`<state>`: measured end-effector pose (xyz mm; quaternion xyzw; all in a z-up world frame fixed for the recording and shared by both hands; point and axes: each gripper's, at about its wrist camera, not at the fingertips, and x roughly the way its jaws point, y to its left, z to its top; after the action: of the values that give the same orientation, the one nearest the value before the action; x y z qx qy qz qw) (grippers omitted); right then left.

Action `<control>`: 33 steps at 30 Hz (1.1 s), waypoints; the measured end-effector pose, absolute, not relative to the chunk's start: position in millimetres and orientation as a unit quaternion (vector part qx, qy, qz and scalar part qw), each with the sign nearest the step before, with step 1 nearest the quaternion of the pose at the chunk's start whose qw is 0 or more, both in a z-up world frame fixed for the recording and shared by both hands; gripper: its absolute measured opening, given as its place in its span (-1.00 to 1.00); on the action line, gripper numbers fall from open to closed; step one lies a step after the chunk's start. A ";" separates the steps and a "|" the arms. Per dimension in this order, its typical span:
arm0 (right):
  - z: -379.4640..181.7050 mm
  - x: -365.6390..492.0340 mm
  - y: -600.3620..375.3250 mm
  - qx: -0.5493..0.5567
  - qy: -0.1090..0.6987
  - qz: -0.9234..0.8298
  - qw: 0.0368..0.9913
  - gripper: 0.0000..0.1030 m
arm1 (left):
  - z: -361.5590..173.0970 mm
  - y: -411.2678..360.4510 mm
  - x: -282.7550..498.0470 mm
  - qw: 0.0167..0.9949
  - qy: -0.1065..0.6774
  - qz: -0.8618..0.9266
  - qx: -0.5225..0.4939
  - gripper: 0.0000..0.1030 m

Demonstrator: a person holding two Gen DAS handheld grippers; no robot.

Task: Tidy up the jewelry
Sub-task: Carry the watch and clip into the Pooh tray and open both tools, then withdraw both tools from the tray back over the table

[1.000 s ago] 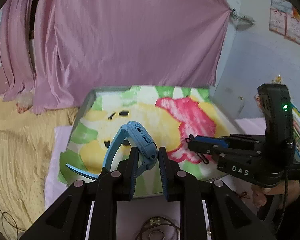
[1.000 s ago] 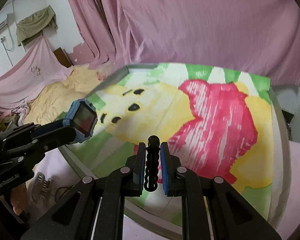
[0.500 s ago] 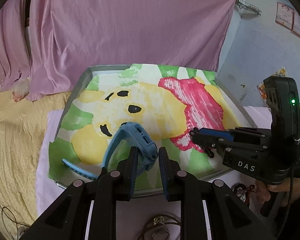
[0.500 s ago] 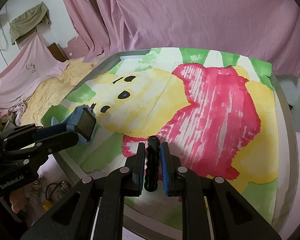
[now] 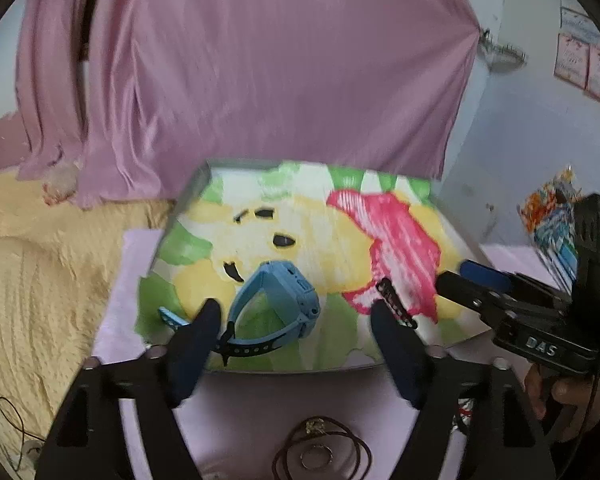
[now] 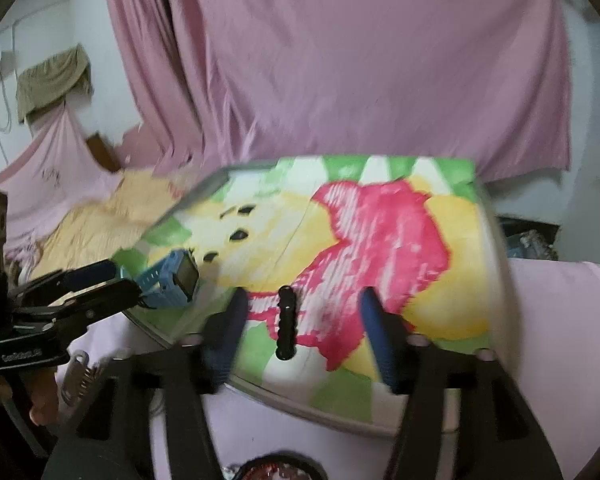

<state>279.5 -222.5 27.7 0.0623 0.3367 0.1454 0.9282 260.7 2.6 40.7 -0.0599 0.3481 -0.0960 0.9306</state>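
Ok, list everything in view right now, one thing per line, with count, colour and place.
watch: 1, light blue, on the tray's near left part, between the open left gripper's fingers
beaded piece: 1, black, lying on the tray between the open right gripper's fingers
tray: 1, grey rim, lined with a yellow, red and green cartoon picture, on the pink cloth
cord necklace with ring: 1, brown, on the pink cloth in front of the tray
curtain: 1, pink, hanging behind the tray
blanket: 1, yellow, left of the tray
left gripper: 1, black, open
right gripper: 1, black with blue pads, open
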 end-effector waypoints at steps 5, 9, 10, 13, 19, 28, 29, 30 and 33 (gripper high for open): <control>42.2 244.7 -238.0 0.077 0.285 0.122 0.948 0.44 | 52.1 1.2 229.6 0.953 0.289 -0.073 -0.046 0.88; 48.1 213.0 -245.6 0.084 0.248 0.107 0.959 0.72 | 57.6 0.6 197.9 0.970 0.232 -0.060 -0.041 0.96; 49.7 205.1 -246.9 0.084 0.240 0.104 0.961 0.73 | 58.3 0.3 191.3 0.972 0.224 -0.057 -0.039 0.97; 53.2 180.9 -249.3 0.079 0.215 0.099 0.968 0.75 | 60.1 0.1 172.0 0.977 0.201 -0.052 -0.036 0.98; 58.1 135.0 -247.7 0.058 0.165 0.095 0.980 0.80 | 58.2 3.2 137.5 0.983 0.173 -0.047 -0.041 0.99; 51.1 85.7 -235.2 0.029 0.133 0.092 0.986 0.81 | 48.1 7.1 101.4 0.987 0.152 -0.033 -0.039 0.99; 49.4 83.7 -233.7 0.027 0.134 0.091 0.986 0.81 | 46.1 8.6 99.4 0.987 0.154 -0.032 -0.040 0.99; 47.9 80.1 -232.6 0.026 0.134 0.091 0.986 0.81 | 44.5 9.6 97.3 0.987 0.154 -0.031 -0.041 0.99; 42.3 75.3 -228.0 0.017 0.139 0.089 0.986 0.81 | 38.5 13.7 90.3 0.987 0.156 -0.026 -0.037 0.99</control>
<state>75.3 -228.0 42.3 0.0168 0.1394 0.0885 0.9861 90.3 13.7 38.5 -0.0369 0.1562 -0.0256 0.9867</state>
